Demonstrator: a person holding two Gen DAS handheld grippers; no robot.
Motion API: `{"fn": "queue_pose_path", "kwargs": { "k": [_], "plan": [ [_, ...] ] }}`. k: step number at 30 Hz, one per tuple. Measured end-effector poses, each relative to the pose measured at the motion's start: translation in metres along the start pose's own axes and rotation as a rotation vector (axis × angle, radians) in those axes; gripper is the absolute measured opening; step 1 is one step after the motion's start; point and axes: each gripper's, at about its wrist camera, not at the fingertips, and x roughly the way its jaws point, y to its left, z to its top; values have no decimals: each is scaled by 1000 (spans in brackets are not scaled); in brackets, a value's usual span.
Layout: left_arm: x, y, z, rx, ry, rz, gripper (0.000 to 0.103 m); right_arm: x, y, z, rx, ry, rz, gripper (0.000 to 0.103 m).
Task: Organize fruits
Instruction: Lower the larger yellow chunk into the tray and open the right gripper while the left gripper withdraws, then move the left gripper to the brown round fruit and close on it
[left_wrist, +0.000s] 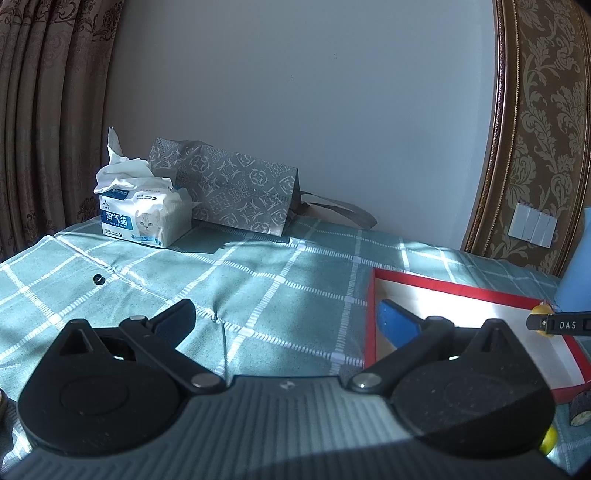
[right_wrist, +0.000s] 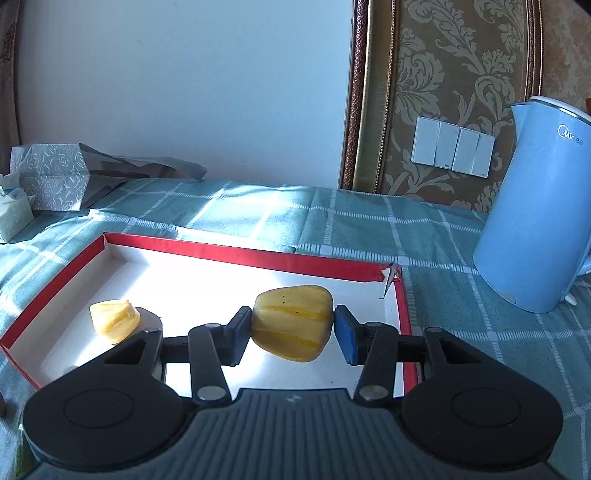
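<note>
My right gripper (right_wrist: 292, 330) is shut on a yellow striped fruit (right_wrist: 291, 321), its pads pressing both sides, and holds it just above the white floor of a red-rimmed tray (right_wrist: 236, 253). A smaller pale yellow fruit (right_wrist: 114, 320) lies in the tray at the left. My left gripper (left_wrist: 284, 314) stands wide open with nothing between its fingers, over the checked cloth just left of the tray (left_wrist: 443, 286). In the left wrist view a black finger of the right gripper (left_wrist: 557, 325) reaches in from the right edge, with a bit of yellow behind it.
A blue kettle (right_wrist: 535, 221) stands right of the tray. A tissue pack (left_wrist: 144, 218) and a grey patterned bag (left_wrist: 236, 192) sit at the back left by the wall. A dark cut piece (left_wrist: 580, 410) and a yellow-green thing (left_wrist: 548, 439) lie near the tray's front corner.
</note>
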Motion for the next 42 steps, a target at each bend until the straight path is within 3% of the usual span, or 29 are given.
{"fn": "queue_pose_path", "kwargs": {
  "k": [9, 13, 17, 21, 25, 28, 32, 39, 42],
  "plan": [
    [5, -1, -2, 3, 22, -5, 103, 20, -5, -3, 48, 55, -16, 50],
    [7, -2, -3, 8, 27, -4, 103, 9, -4, -3, 49, 28, -19, 61],
    [10, 1, -4, -2, 36, 2, 103, -35, -10, -9, 97, -64, 8, 61],
    [13, 2, -4, -9, 49, 1, 103, -97, -25, -41, 204, -185, 46, 65],
    [14, -7, -7, 37, 47, 7, 103, -125, -44, -71, 266, -249, 100, 67],
    [6, -13, -13, 74, 69, -14, 103, -123, -58, -82, 296, -240, 171, 67],
    [-1, -25, -29, 172, 129, -16, 103, -121, -65, -86, 245, -222, 96, 67],
    [-3, -53, -51, 339, 102, -16, 103, -122, -65, -90, 259, -214, 91, 67],
    [0, -56, -55, 339, 132, -51, 103, -122, -64, -90, 261, -213, 97, 67]
  ]
}}
